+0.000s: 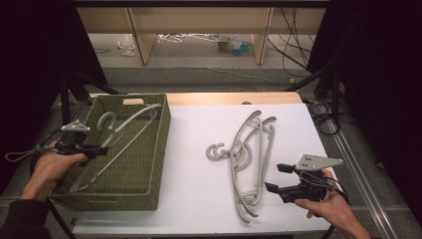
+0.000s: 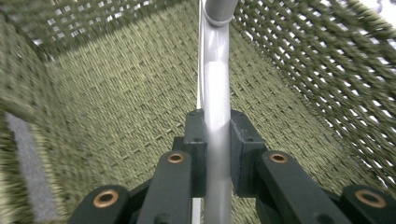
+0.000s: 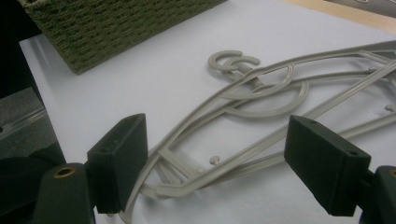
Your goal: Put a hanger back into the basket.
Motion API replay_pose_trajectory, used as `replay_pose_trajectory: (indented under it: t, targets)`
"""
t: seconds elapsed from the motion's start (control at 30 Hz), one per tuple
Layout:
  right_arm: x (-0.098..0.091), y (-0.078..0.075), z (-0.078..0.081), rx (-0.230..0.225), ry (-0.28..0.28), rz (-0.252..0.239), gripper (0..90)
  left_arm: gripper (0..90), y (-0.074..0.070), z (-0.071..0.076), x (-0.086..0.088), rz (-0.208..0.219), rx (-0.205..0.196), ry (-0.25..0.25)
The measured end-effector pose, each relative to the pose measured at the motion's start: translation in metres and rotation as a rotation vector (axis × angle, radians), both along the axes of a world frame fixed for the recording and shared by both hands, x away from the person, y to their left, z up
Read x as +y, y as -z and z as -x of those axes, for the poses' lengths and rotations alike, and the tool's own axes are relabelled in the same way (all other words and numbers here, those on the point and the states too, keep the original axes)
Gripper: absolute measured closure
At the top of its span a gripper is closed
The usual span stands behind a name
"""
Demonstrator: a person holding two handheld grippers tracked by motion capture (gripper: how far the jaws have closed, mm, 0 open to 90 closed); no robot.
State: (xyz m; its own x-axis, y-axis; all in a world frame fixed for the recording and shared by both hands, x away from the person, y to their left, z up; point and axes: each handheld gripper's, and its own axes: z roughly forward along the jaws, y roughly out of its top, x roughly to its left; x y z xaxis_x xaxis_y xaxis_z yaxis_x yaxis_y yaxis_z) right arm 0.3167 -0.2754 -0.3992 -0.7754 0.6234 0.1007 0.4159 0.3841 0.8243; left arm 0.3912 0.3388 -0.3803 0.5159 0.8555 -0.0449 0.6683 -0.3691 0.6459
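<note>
White sheeting covers the tabletop (image 1: 199,199), with a strip of bare wood along its far edge and dark drapes to either side. A green woven basket (image 1: 159,149) sits at the left end of the tabletop, and inside it lies a grey hanger (image 1: 130,119), its hook up toward the far left corner and its arm slanting across the basket's floor.

The left tool (image 1: 102,150) reaches over the basket's left wall, held in the person's left hand (image 1: 52,167). In the left gripper view its two black pads are clamped tight on the hanger's grey bar (image 2: 217,116), which runs straight up between them toward the basket's far wall — the woven floor lies close beneath, and the mesh sides rise on both flanks.

A loose pile of hangers (image 1: 249,159) lies on the sheet right of the basket, hooks pointing left, arms overlapping one another. The right tool (image 1: 278,178) rests low near the pile's right side in the right hand (image 1: 333,206), its jaws spread wide and gripping nothing. In the right gripper view the pile (image 3: 261,107) lies just ahead of the pads — the near ends of the hangers fall between the two jaws, with the pads well apart from them.
</note>
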Motion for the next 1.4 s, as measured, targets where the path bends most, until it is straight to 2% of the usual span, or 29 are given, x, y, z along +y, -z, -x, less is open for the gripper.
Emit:
replay_pose_trajectory:
  t: [0.03, 0.13, 0.17, 0.2, 0.23, 0.27, 0.3, 0.4, 0.43, 0.47, 0.5, 0.53, 0.6, 0.63, 0.73, 0.77, 0.83, 0.87, 0.9, 0.93, 1.0, 1.03, 1.07, 1.2, 1.23, 1.27, 1.33, 1.37, 1.4]
  targets:
    - [0.000, 0.000, 0.000, 0.005, -0.001, 0.000, 22.5, 78.9, 0.007, -0.004, -0.002, -0.009, 0.007, -0.017]
    - [-0.001, 0.000, 0.000, 0.004, -0.002, 0.017, 22.7, 78.6, 0.012, -0.008, -0.004, -0.009, 0.011, -0.026]
    - [0.000, 0.002, 0.000, 0.009, -0.004, 0.008, 22.6, 78.2, 0.018, -0.012, -0.005, -0.034, 0.016, -0.055]
    - [0.000, 0.002, 0.000, 0.018, -0.007, 0.006, 22.7, 78.1, 0.019, -0.013, -0.003, -0.064, 0.019, -0.051]
    - [0.000, 0.002, 0.000, 0.018, -0.007, 0.006, 22.7, 78.1, 0.019, -0.013, -0.003, -0.064, 0.019, -0.051]
    - [0.000, 0.002, 0.000, 0.012, -0.006, 0.009, 22.7, 77.7, 0.023, -0.015, -0.002, -0.045, 0.012, -0.070]
    - [0.000, 0.002, 0.000, 0.012, -0.005, 0.008, 22.6, 77.2, 0.027, -0.016, 0.002, -0.050, 0.008, -0.108]
    - [0.000, 0.002, 0.000, 0.010, -0.002, 0.013, 22.7, 76.1, 0.029, -0.015, 0.008, -0.065, -0.015, -0.160]
    - [-0.001, 0.003, -0.001, 0.008, 0.006, 0.012, 22.6, 75.2, 0.029, -0.015, 0.008, -0.065, -0.015, -0.160]
    - [-0.001, 0.003, -0.001, 0.010, 0.006, 0.009, 22.6, 74.2, 0.027, -0.014, 0.012, -0.090, -0.021, -0.172]
    - [-0.001, 0.003, -0.001, 0.012, 0.008, 0.008, 22.6, 73.7, 0.025, -0.013, 0.014, -0.105, 0.002, -0.179]
    - [-0.001, 0.003, -0.001, 0.014, 0.008, 0.008, 22.6, 71.7, 0.024, -0.012, 0.016, -0.107, -0.004, -0.200]
    - [0.000, 0.004, -0.001, 0.014, 0.014, 0.017, 22.3, 62.6, 0.022, -0.009, 0.019, -0.084, -0.010, -0.246]
    - [0.000, 0.004, -0.001, 0.019, 0.016, 0.018, 22.3, 59.9, 0.019, -0.006, 0.020, -0.063, -0.032, -0.275]
    - [0.001, 0.007, -0.002, 0.028, 0.012, 0.010, 22.3, 51.4, 0.006, 0.001, 0.019, -0.005, -0.087, -0.296]
    - [0.001, 0.007, -0.002, 0.028, 0.012, 0.010, 22.3, 49.0, 0.006, 0.001, 0.019, -0.005, -0.087, -0.296]
    - [0.001, 0.009, -0.003, 0.023, 0.024, 0.004, 22.2, 46.9, -0.012, 0.016, 0.004, 0.070, -0.170, -0.275]
    - [0.001, 0.009, -0.003, 0.015, 0.031, -0.001, 22.2, 44.9, -0.012, 0.016, 0.004, 0.070, -0.170, -0.275]
    - [0.001, 0.009, -0.003, 0.014, 0.041, -0.002, 22.0, 43.3, -0.019, 0.024, -0.011, 0.110, -0.218, -0.271]
    - [0.001, 0.010, -0.004, 0.015, 0.037, -0.016, 22.0, 41.3, -0.019, 0.024, -0.011, 0.110, -0.218, -0.271]
    - [0.001, 0.012, -0.004, 0.007, 0.064, -0.026, 22.0, 37.2, -0.030, 0.042, -0.042, 0.153, -0.271, -0.207]
    - [0.001, 0.012, -0.004, 0.011, 0.065, -0.023, 21.8, 35.8, -0.030, 0.042, -0.042, 0.153, -0.271, -0.207]
    - [0.001, 0.012, -0.004, 0.013, 0.070, -0.027, 21.7, 34.4, -0.033, 0.052, -0.059, 0.178, -0.300, -0.163]
    - [0.001, 0.015, -0.005, 0.009, 0.076, -0.034, 21.4, 29.8, -0.032, 0.071, -0.098, 0.255, -0.352, -0.085]
    - [0.001, 0.015, -0.005, 0.009, 0.076, -0.034, 21.4, 25.9, -0.032, 0.071, -0.098, 0.255, -0.352, -0.085]
    - [0.000, 0.016, -0.006, 0.005, 0.087, -0.035, 20.7, 25.0, -0.030, 0.076, -0.113, 0.283, -0.344, -0.086]
    - [-0.001, 0.018, -0.005, 0.023, 0.098, -0.048, 20.2, 24.2, -0.026, 0.081, -0.128, 0.281, -0.364, -0.034]
    - [-0.001, 0.019, -0.006, -0.001, 0.099, -0.055, 20.2, 24.1, -0.024, 0.084, -0.137, 0.277, -0.372, -0.024]
    - [-0.001, 0.020, -0.007, 0.003, 0.099, -0.058, 20.1, 23.1, -0.023, 0.087, -0.143, 0.279, -0.378, -0.015]
